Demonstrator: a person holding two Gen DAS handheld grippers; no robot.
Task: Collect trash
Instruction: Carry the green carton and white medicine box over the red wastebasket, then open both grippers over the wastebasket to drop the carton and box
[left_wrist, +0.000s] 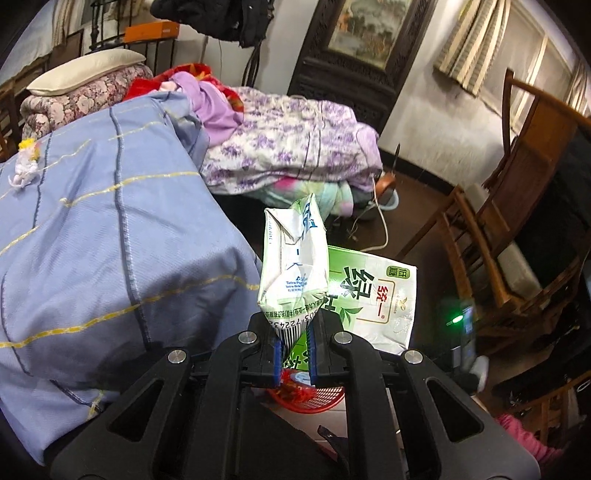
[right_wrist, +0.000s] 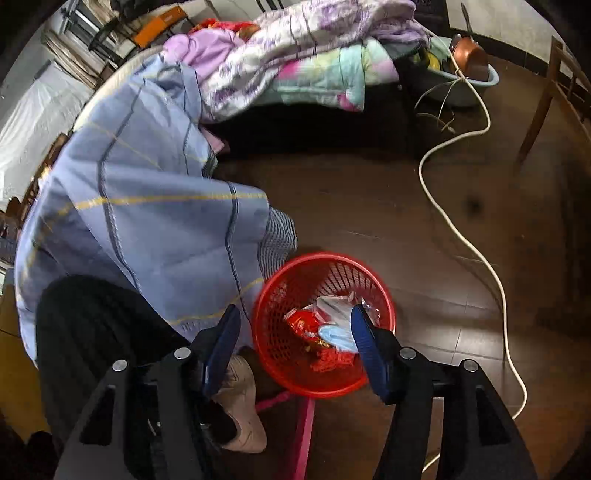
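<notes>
My left gripper (left_wrist: 293, 354) is shut on a crumpled white and green drink carton (left_wrist: 293, 266), held upright above the red mesh trash basket (left_wrist: 314, 404). A flattened green tea box (left_wrist: 373, 295) stands behind the carton. In the right wrist view the red basket (right_wrist: 275, 295) sits on the dark floor beside the bed and holds red wrappers (right_wrist: 308, 325), clear plastic and a light blue mask (right_wrist: 338, 338). My right gripper (right_wrist: 293, 332) is open and empty, its fingers spread just above the basket's near rim.
A bed with a blue striped quilt (left_wrist: 110, 240) (right_wrist: 147, 206) and purple floral bedding (left_wrist: 288, 147) lies left. A white cable (right_wrist: 476, 251) snakes over the floor at right. A wooden chair (left_wrist: 517, 229) stands right. A person's shoe (right_wrist: 240, 402) is beside the basket.
</notes>
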